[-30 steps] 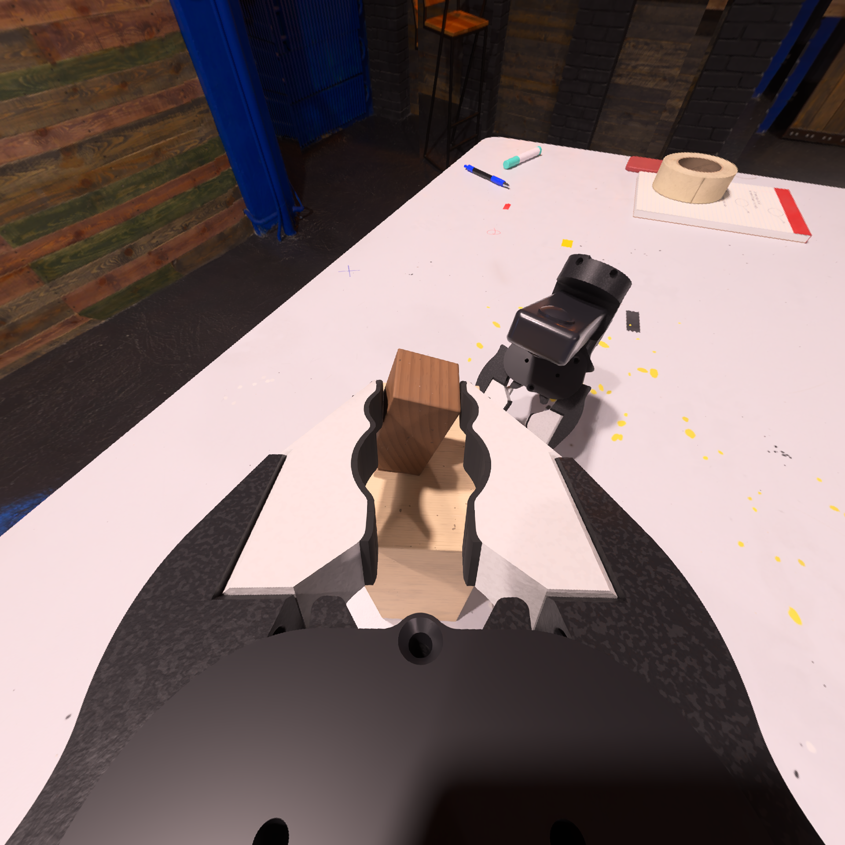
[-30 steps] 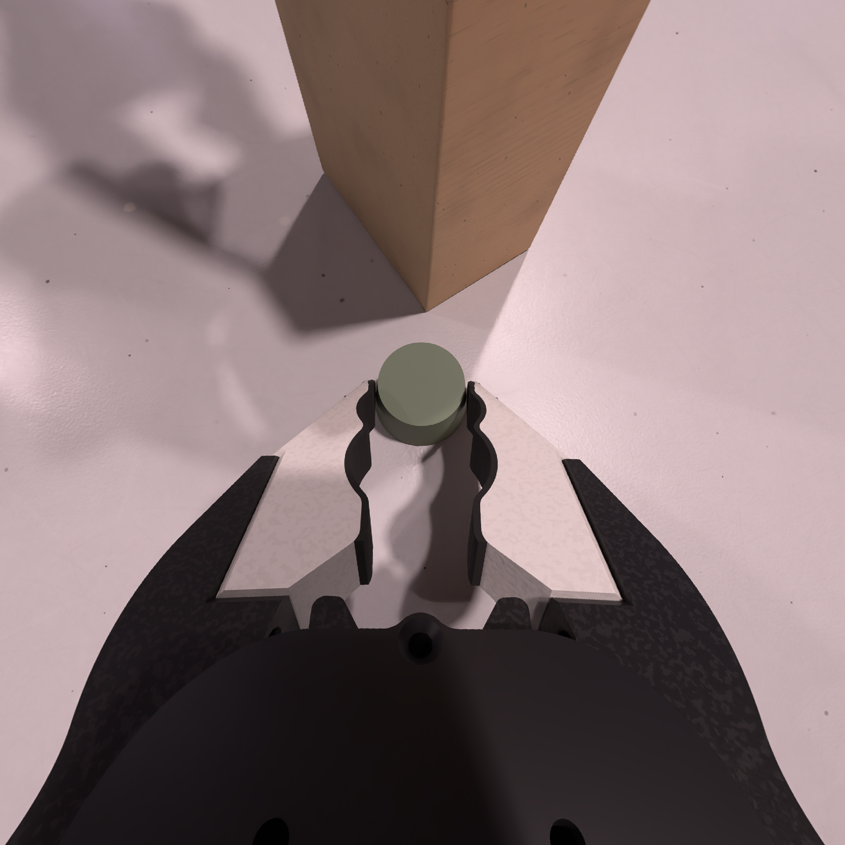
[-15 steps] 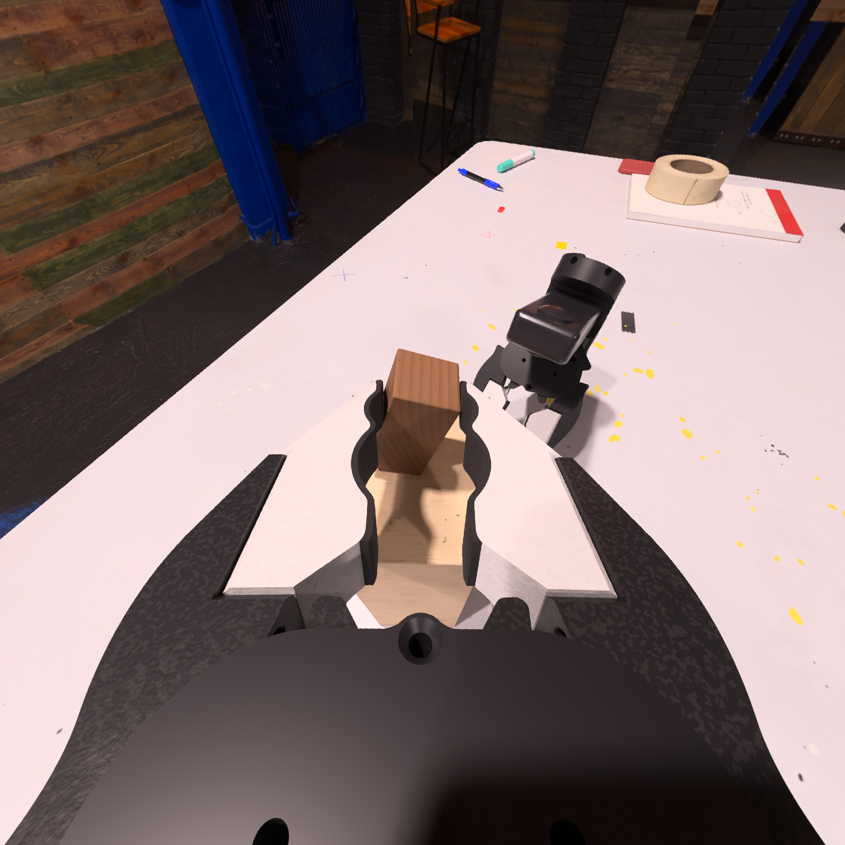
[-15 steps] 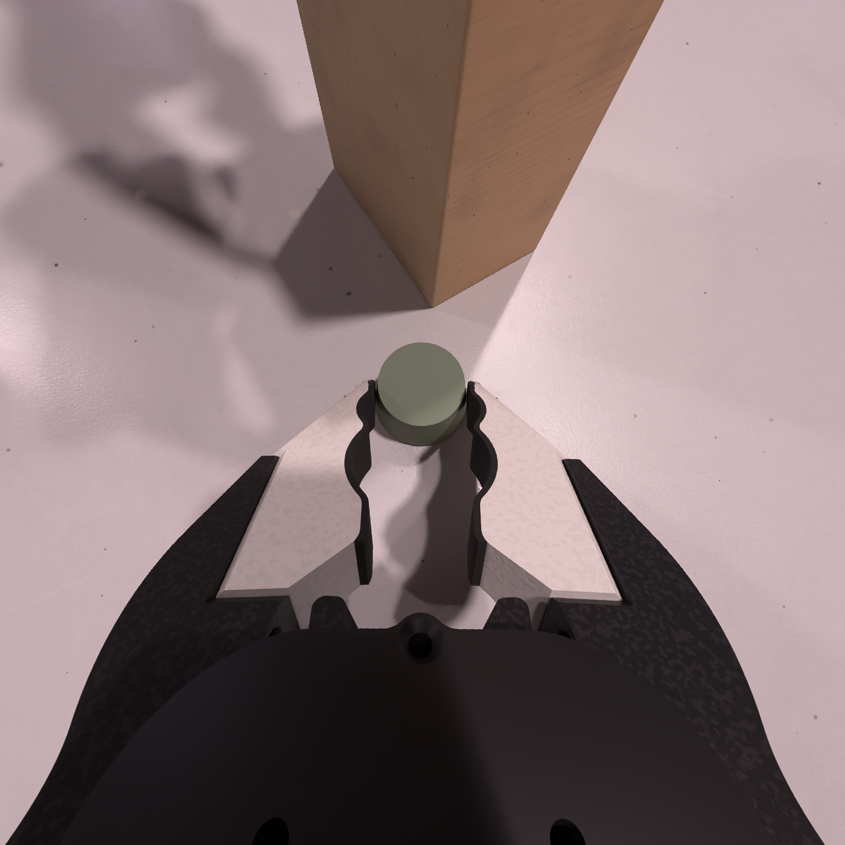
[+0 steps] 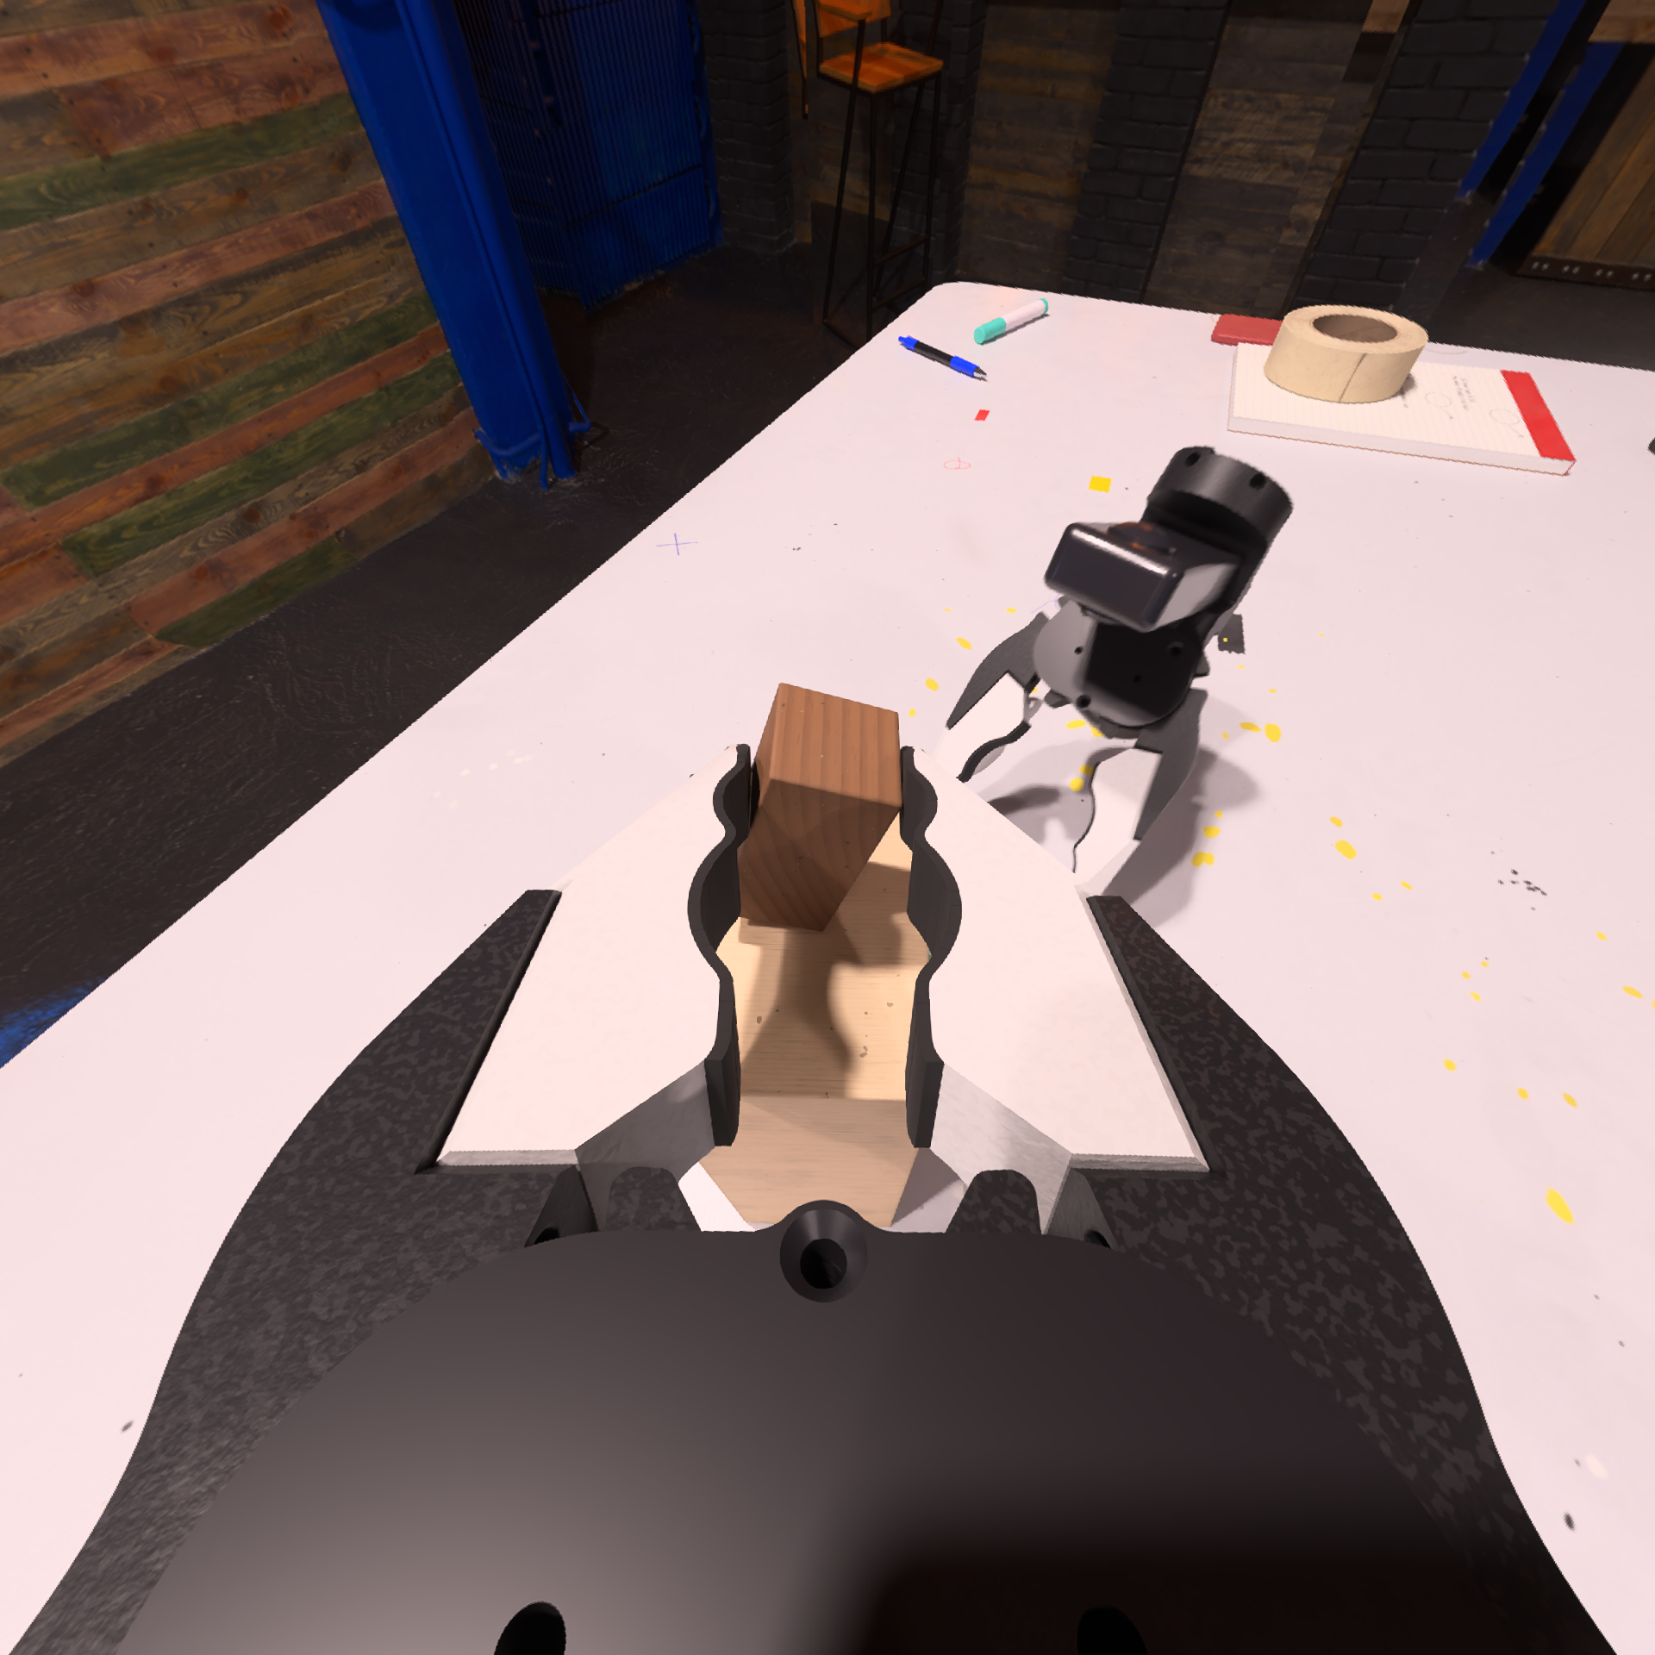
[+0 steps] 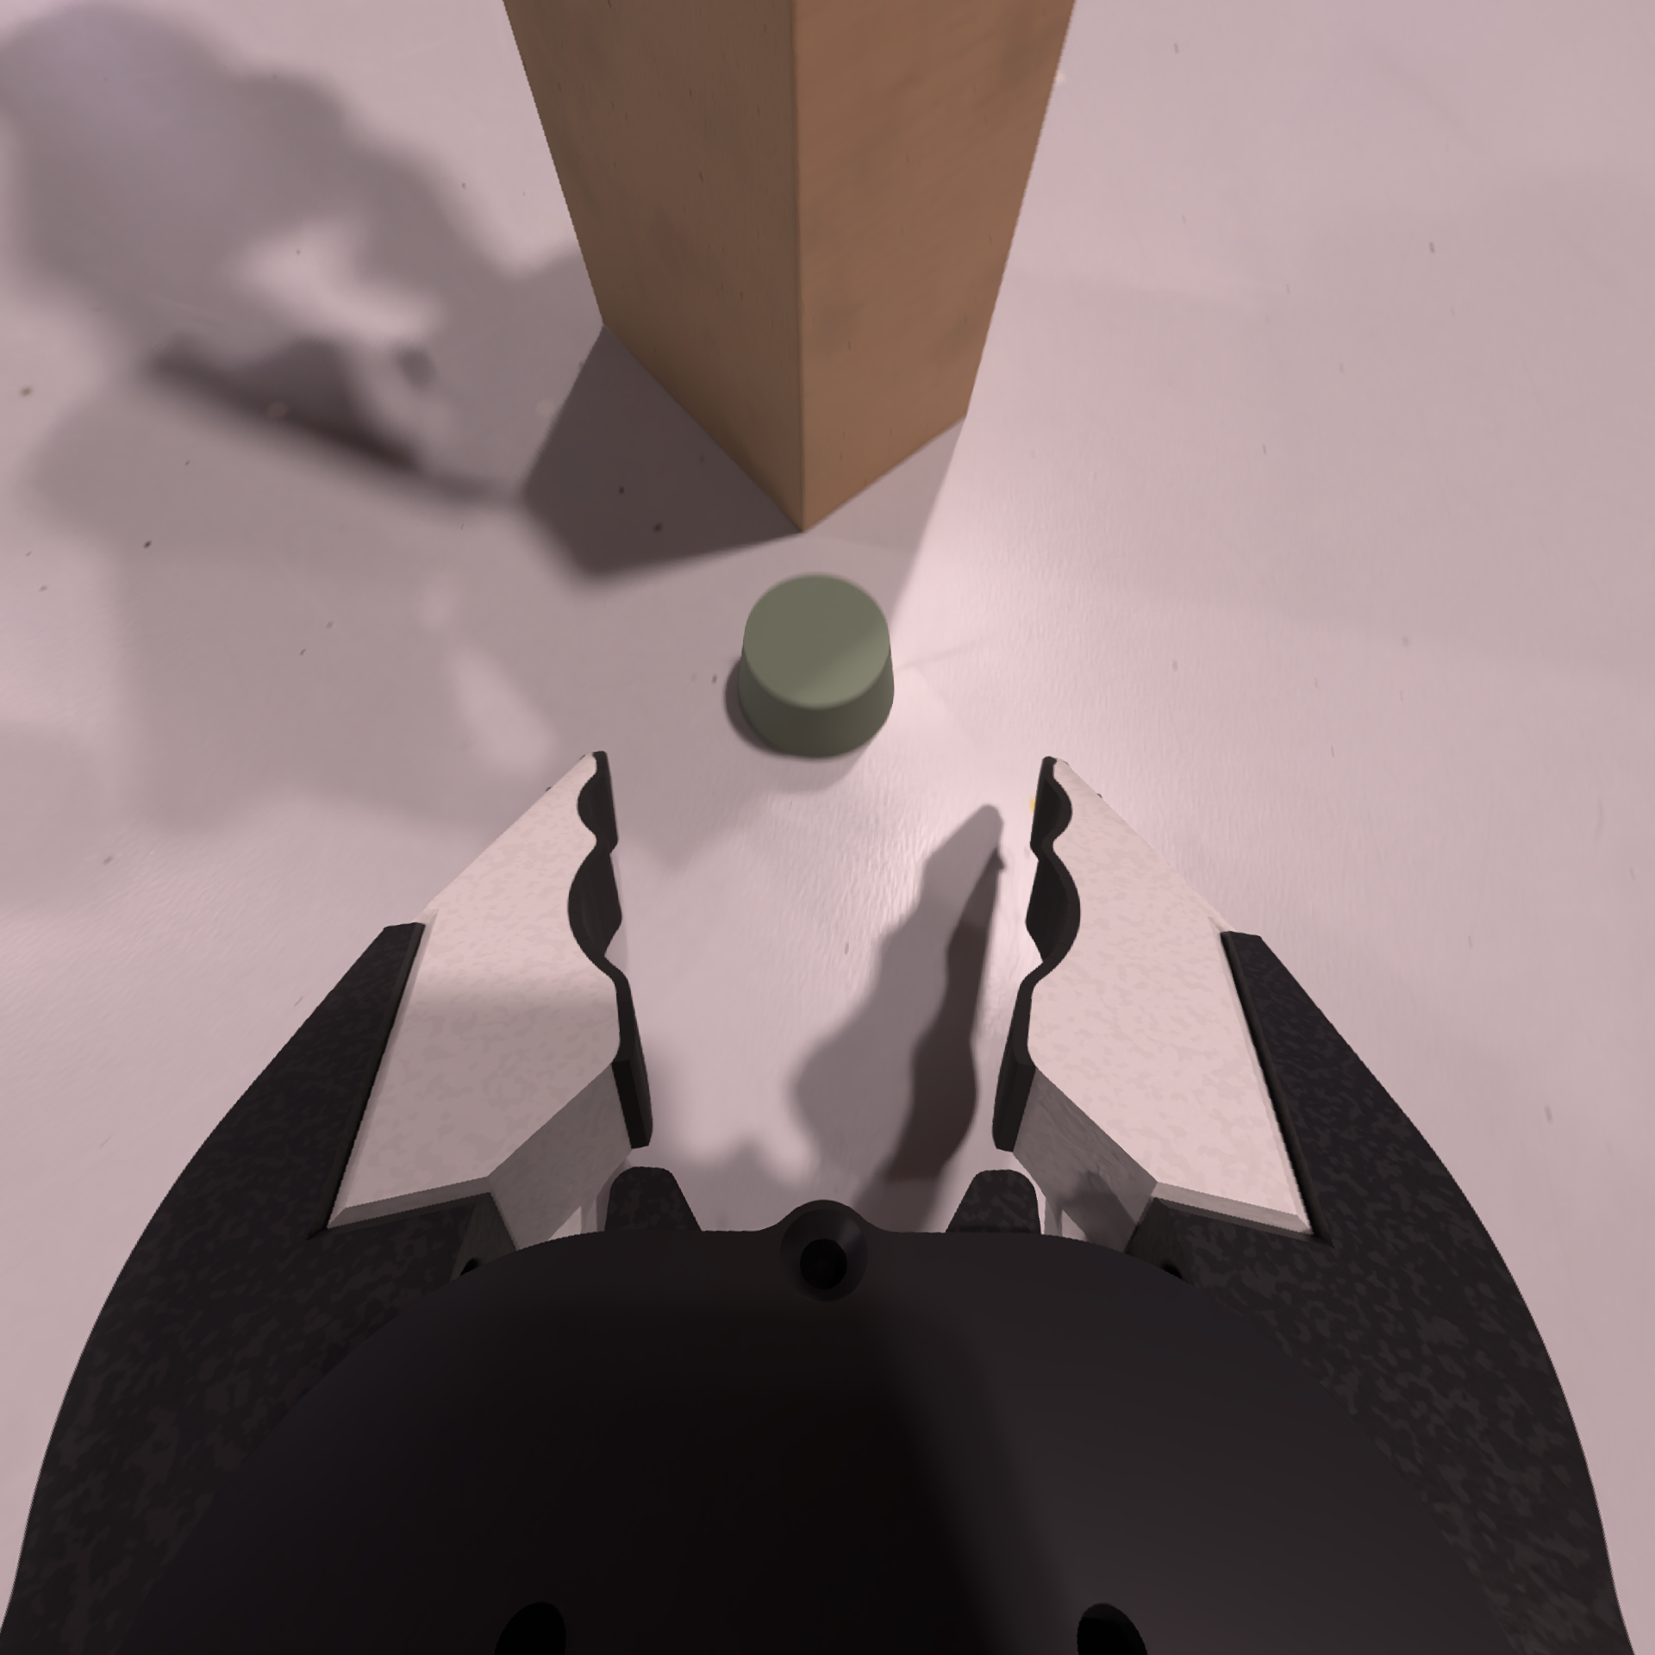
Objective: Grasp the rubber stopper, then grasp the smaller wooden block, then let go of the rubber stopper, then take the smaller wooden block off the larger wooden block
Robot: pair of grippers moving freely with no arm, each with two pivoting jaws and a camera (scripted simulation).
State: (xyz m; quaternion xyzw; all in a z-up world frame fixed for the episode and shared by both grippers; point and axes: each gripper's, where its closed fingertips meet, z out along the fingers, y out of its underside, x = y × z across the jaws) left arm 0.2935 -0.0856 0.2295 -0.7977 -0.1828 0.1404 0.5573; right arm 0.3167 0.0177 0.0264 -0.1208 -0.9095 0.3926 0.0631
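Right wrist view: right gripper (image 6: 824,788), jaws spread; rubber stopper (image 6: 817,667) free on table (image 6: 1299,582).
Left gripper (image 5: 822,788) pinches smaller wooden block (image 5: 819,806) atop larger wooden block (image 5: 810,1075).

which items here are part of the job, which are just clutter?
Job:
- rubber stopper, on the table, released
- smaller wooden block, held by left gripper
- larger wooden block beneath it
- right gripper, open

Clutter:
- tape roll
- notepad
- blue pen
- teal-capped marker
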